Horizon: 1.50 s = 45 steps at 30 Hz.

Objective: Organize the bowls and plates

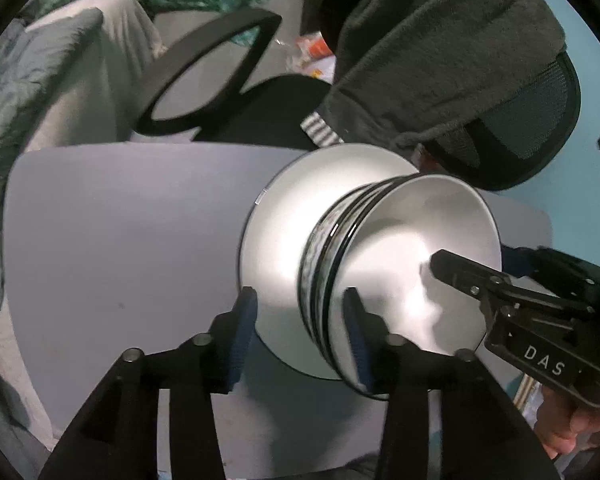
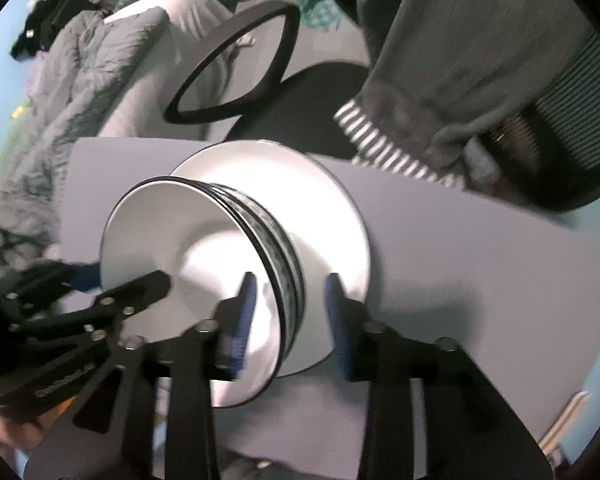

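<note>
Table [image 1: 120,240]: grey top, bare on its left part in the left wrist view.
Plate [image 1: 276,232]: white, lies flat on the table, right of the table's middle in the left wrist view.
Bowls [image 1: 412,248]: a nested stack with dark rims, white inside, standing on the plate; how many bowls, cannot tell.
Left gripper [image 1: 300,320]: points steeply down at the near left side of the stack; jaws part open, one blue pad outside over the plate, the other inside the top bowl, the rims between them; pads do not appear to press the wall.
Right gripper [image 2: 290,308]: straddles the opposite side of the stack's rim the same way, jaws part open, one pad inside the bowl, one outside; picture blurred, no clamping seen.
Cross view: each gripper shows in the other's camera, reaching into the top bowl.
Chair [image 1: 220,60]: black, beyond the table's far edge.
Person: grey sleeve [image 1: 440,48] at far right.
Bedding [image 2: 60,92]: grey, far left.
</note>
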Each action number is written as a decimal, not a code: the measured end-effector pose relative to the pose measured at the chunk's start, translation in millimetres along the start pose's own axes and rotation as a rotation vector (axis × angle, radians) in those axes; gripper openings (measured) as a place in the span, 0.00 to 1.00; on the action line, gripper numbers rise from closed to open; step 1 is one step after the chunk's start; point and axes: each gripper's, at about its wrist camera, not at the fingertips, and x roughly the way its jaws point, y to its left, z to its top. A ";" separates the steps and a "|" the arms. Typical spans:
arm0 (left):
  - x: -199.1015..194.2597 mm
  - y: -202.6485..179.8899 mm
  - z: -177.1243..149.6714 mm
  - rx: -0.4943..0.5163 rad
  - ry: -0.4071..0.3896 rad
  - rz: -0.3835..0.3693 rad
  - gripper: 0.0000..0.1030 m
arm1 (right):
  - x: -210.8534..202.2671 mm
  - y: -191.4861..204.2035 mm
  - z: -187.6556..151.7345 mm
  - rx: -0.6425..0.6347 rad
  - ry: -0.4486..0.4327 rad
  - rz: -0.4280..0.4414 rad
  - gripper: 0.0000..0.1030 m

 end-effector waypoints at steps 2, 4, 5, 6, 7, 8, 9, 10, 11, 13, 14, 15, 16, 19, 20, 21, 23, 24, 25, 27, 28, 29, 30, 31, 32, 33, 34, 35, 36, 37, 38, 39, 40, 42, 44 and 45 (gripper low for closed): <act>-12.7 1.6 -3.4 -0.005 -0.038 0.018 0.50 | -8.9 0.1 -0.5 -0.003 -0.036 -0.023 0.47; -29.0 2.9 -7.5 -0.011 -0.084 0.049 0.55 | -23.3 0.4 -1.0 -0.001 -0.064 -0.041 0.52; -38.3 2.9 -9.9 -0.013 -0.109 0.058 0.56 | -28.3 0.3 -0.7 -0.002 -0.075 -0.045 0.53; -45.0 3.0 -10.8 -0.017 -0.127 0.065 0.58 | -37.0 0.6 -1.3 -0.005 -0.096 -0.055 0.54; -54.8 3.1 -13.0 -0.024 -0.150 0.070 0.60 | -44.8 1.2 -1.7 -0.008 -0.115 -0.064 0.55; -64.9 2.6 -15.5 -0.030 -0.175 0.067 0.60 | -53.6 0.9 -2.4 -0.010 -0.135 -0.073 0.56; -72.7 2.0 -17.2 -0.036 -0.194 0.064 0.61 | -60.9 0.7 -2.9 -0.007 -0.151 -0.076 0.57; -82.5 0.8 -19.3 -0.041 -0.219 0.065 0.66 | -71.9 -0.1 -4.0 -0.001 -0.172 -0.072 0.58; -93.1 -1.1 -21.0 -0.043 -0.245 0.066 0.69 | -76.2 -0.6 -4.7 0.002 -0.183 -0.069 0.59; -110.2 -5.5 -24.0 -0.042 -0.288 0.060 0.71 | -95.7 -2.9 -7.2 0.015 -0.225 -0.063 0.62; -118.3 -8.6 -25.8 -0.039 -0.306 0.063 0.71 | -102.3 -3.4 -8.2 0.017 -0.241 -0.065 0.62; -125.9 -11.9 -27.3 -0.036 -0.322 0.068 0.71 | -110.0 -3.9 -9.7 0.018 -0.259 -0.069 0.63; -133.6 -14.8 -28.5 -0.033 -0.340 0.072 0.71 | -117.0 -4.2 -11.1 0.020 -0.275 -0.073 0.63; -155.3 -23.6 -33.9 -0.023 -0.382 0.076 0.73 | -138.8 -4.7 -16.4 0.025 -0.323 -0.075 0.64; -162.4 -26.4 -36.2 -0.018 -0.395 0.075 0.73 | -146.9 -5.1 -19.2 0.029 -0.343 -0.074 0.64; -168.6 -29.6 -38.1 -0.012 -0.408 0.077 0.76 | -153.6 -5.2 -21.3 0.031 -0.359 -0.075 0.65; -181.1 -36.1 -42.4 0.000 -0.435 0.082 0.76 | -166.4 -5.3 -26.0 0.039 -0.386 -0.075 0.66; -186.3 -39.4 -44.7 0.008 -0.449 0.081 0.77 | -170.4 -5.1 -27.8 0.041 -0.395 -0.073 0.66; -190.7 -43.1 -46.8 0.019 -0.458 0.080 0.77 | -175.3 -5.2 -29.7 0.044 -0.404 -0.073 0.66; -200.9 -49.2 -50.2 0.032 -0.471 0.075 0.77 | -184.9 -4.8 -34.6 0.052 -0.423 -0.070 0.66; -203.6 -51.3 -51.9 0.033 -0.477 0.069 0.77 | -190.3 -4.4 -37.2 0.055 -0.432 -0.071 0.67; -206.0 -53.3 -53.6 0.033 -0.482 0.058 0.77 | -194.4 -4.3 -39.4 0.057 -0.439 -0.073 0.67; -208.2 -55.6 -55.7 0.031 -0.484 0.045 0.77 | -198.4 -3.6 -41.7 0.060 -0.447 -0.074 0.67; -210.4 -57.6 -58.0 0.030 -0.485 0.031 0.77 | -203.2 -2.6 -44.2 0.060 -0.456 -0.077 0.67; -212.9 -59.5 -60.2 0.029 -0.486 0.022 0.77 | -205.9 -2.0 -45.1 0.061 -0.463 -0.079 0.67; -214.8 -61.1 -61.3 0.029 -0.489 0.020 0.77 | -209.2 -1.2 -46.4 0.064 -0.469 -0.082 0.67; -216.1 -63.1 -62.9 0.032 -0.493 0.019 0.77 | -211.9 -1.0 -48.2 0.066 -0.474 -0.087 0.67; -217.5 -65.1 -64.8 0.036 -0.497 0.022 0.77 | -215.3 -0.7 -50.4 0.067 -0.479 -0.094 0.67; -219.4 -66.7 -66.3 0.040 -0.502 0.033 0.77 | -218.1 -0.4 -52.3 0.071 -0.486 -0.101 0.67; -222.3 -69.3 -69.1 0.046 -0.517 0.046 0.77 | -220.4 -0.6 -54.2 0.073 -0.492 -0.105 0.67; -224.6 -70.9 -70.8 0.056 -0.531 0.054 0.77 | -223.1 -0.4 -56.3 0.076 -0.498 -0.107 0.67; -226.6 -72.8 -72.3 0.058 -0.537 0.061 0.77 | -224.8 -1.0 -59.2 0.079 -0.501 -0.106 0.67; -228.9 -73.5 -74.1 0.059 -0.542 0.058 0.77 | -226.4 -2.5 -61.6 0.084 -0.503 -0.104 0.67; -232.6 -72.7 -77.3 0.056 -0.557 0.033 0.77 | -228.8 -4.9 -65.5 0.092 -0.505 -0.099 0.67; -235.4 -71.3 -78.6 0.046 -0.563 0.017 0.77 | -229.7 -6.4 -68.3 0.101 -0.505 -0.096 0.67; -236.9 -70.2 -79.6 0.040 -0.567 0.006 0.77 | -229.9 -7.0 -69.6 0.103 -0.505 -0.096 0.67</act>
